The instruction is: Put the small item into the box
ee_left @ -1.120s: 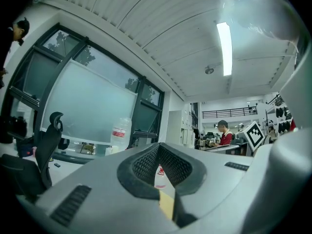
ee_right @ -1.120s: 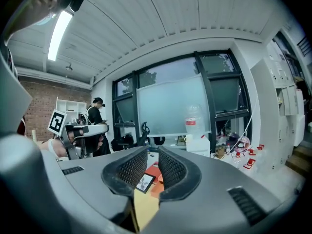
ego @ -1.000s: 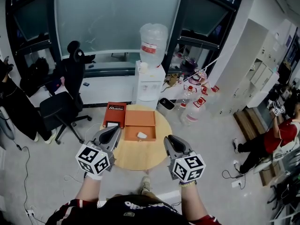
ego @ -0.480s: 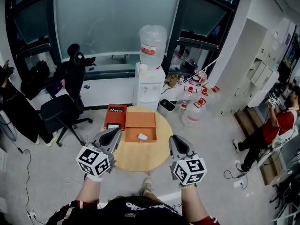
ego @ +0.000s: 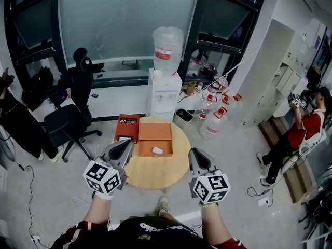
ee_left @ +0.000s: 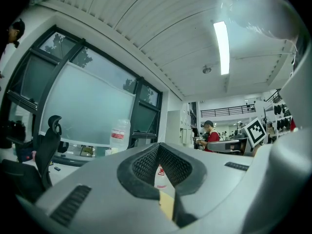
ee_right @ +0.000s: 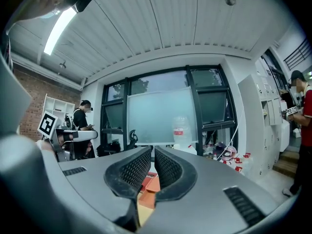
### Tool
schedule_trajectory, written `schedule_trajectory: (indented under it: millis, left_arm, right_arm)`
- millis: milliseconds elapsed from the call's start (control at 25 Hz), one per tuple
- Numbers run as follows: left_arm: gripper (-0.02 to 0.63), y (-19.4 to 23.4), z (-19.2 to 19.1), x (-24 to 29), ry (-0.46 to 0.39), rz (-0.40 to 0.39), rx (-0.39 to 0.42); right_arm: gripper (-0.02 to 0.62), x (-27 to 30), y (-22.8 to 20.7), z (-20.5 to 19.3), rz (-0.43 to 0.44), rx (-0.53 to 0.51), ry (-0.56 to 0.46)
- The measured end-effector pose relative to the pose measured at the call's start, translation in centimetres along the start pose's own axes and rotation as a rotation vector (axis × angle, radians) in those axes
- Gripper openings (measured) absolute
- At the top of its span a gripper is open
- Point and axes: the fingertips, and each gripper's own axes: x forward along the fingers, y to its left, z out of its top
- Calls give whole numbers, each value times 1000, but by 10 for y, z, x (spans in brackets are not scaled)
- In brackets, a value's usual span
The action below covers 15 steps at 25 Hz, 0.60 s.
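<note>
On the round bench: one orange box, one small white item lying inside it.
Box: open-topped, at the bench's far side; the item sits toward its near right corner. Red case with white lettering: just left of the box. My left hand-held gripper: at the bench's near left rim, jaws together, nothing held. My right hand-held gripper: at the near right rim, jaws just been closing, now a thin slit apart, nothing between them. Both are apart from the item.
</note>
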Motion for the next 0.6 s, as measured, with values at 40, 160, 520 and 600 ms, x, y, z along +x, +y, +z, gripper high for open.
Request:
schedule_trajectory:
  millis: [40, 160, 520, 600]
  left_arm:
    - [16, 0, 0, 0, -1, 0, 0]
    - [16, 1, -1, 0, -2, 0, 0]
    - [16, 9, -6, -1, -1, 5, -7]
    - [17, 9, -5, 0, -1, 4, -7]
  right_arm:
    - [46, 0, 0, 0, -2, -1, -2]
    - [44, 0, -1, 0, -6, 0, -6]
    - [38, 6, 0, -2, -17, -8, -12]
    - [37, 6, -1, -1, -20, -8, -12]
